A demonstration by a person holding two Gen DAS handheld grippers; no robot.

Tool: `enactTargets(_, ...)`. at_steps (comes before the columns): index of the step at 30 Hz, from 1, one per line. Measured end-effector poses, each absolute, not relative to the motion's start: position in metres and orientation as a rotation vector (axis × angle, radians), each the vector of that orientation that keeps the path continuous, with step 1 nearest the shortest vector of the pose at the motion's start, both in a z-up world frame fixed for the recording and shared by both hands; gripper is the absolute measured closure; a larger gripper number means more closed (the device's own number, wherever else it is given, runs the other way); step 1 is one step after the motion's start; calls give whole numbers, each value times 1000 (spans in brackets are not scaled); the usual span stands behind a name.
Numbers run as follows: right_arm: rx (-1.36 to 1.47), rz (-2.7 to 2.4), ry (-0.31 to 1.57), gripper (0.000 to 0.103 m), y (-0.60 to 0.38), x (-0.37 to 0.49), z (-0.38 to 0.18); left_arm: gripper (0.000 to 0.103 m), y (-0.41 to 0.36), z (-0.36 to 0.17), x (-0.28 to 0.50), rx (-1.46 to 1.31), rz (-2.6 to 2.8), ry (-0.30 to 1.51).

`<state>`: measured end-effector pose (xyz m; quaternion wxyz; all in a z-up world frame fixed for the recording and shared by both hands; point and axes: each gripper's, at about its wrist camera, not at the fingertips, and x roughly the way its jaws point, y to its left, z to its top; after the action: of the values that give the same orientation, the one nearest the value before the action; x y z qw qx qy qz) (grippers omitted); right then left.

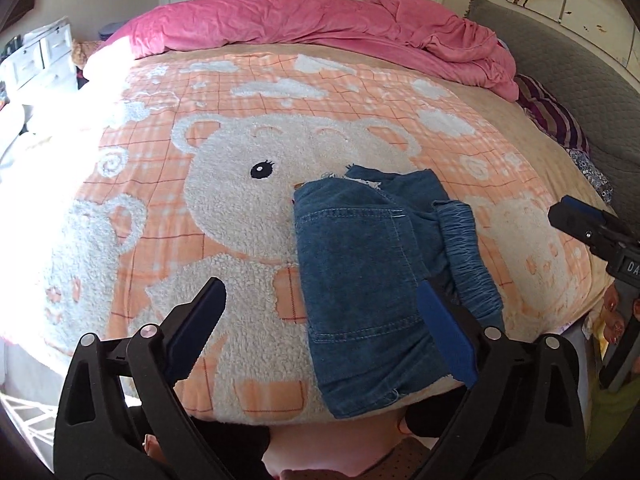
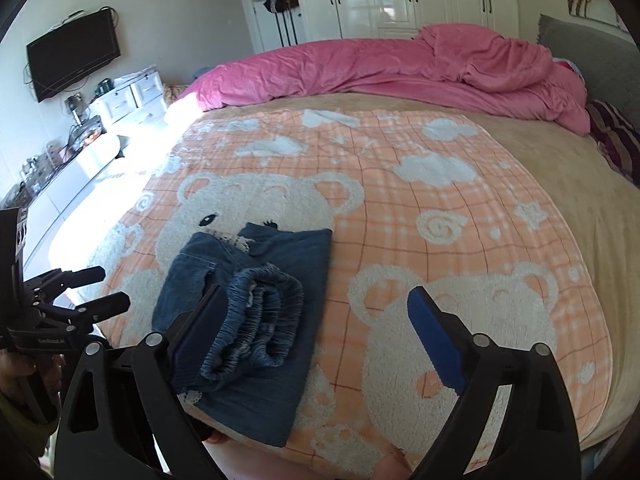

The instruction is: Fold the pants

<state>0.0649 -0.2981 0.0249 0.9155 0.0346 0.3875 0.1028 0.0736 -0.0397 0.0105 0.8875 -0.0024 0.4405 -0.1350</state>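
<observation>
The blue denim pants (image 1: 360, 280) lie folded into a small stack on the bear-patterned blanket (image 1: 240, 208) near the bed's front edge, elastic waistband (image 1: 468, 256) on top at the right. They also show in the right wrist view (image 2: 256, 320). My left gripper (image 1: 320, 328) is open and empty, held just above the near side of the pants. My right gripper (image 2: 316, 344) is open and empty, hovering over the pants' right half; it also shows at the right edge of the left wrist view (image 1: 592, 228).
A pink duvet (image 1: 320, 24) is bunched along the far side of the bed. A grey headboard (image 1: 560, 64) and striped pillow (image 1: 556, 120) are at the right. White drawers (image 2: 128, 100) and a wall TV (image 2: 72, 60) stand left of the bed.
</observation>
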Motion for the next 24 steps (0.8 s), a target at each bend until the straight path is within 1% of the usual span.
enactTargets(2,71,199,820,12,-298,67,16,10,-39,5,77,-10,-279,924)
enactTargets(14,137,213,941,13,-286,88,-36,10,-49,-35,102,-34,-282,983)
enactTargets(18,192,241,989,27,-284,99,-55,10,-52,-48,109,-56,-289,1001)
enactTargets(23,243,247,987,27,-285,104,-60,10,-54,-54,112,-61,-292,1004)
enactTargets(24,238,252,984,29,-284,104,-60,10,-55,-55,113,-62,-293,1005)
